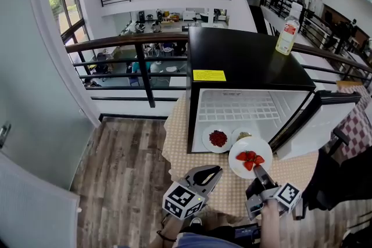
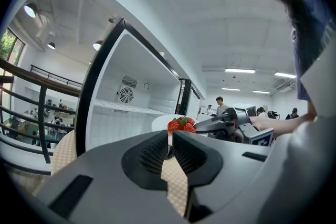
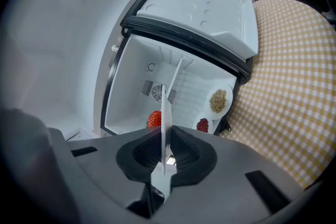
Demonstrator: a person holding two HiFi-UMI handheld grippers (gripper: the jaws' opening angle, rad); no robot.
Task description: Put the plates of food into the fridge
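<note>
- right gripper (image 1: 258, 170) clamped tight on near rim of strawberry plate (image 1: 236, 166); plate held level just in front of the open fridge (image 1: 244, 61), over the table (image 1: 174, 151), not yet inside
- right gripper view: same plate seen edge-on as a thin white line between the pressed pads (image 3: 157, 149); one strawberry (image 3: 154, 119) peeks out left of it; head view shows the plate's face and the whole pile instead
- left gripper (image 1: 216, 172) low over the table, left of the held plate, apart from it; jaws brought together, nothing in them
- left gripper view: pads (image 2: 157, 152) meet at the tips with only checked cloth showing below; beyond them the strawberries and the right gripper from the side
- two plates already on the fridge floor: berry plate (image 1: 207, 139) left, grain plate (image 1: 235, 135) right, side by side; head view has the grain plate partly covered by the held plate; right gripper view shows it whole
- door (image 1: 325, 119) swung open to the right; its inner face shows only in right gripper view
- fan (image 2: 126, 94) on the back wall shows in both gripper views, not in head view
- bottle (image 1: 289, 29) upright on fridge top, head view only
</note>
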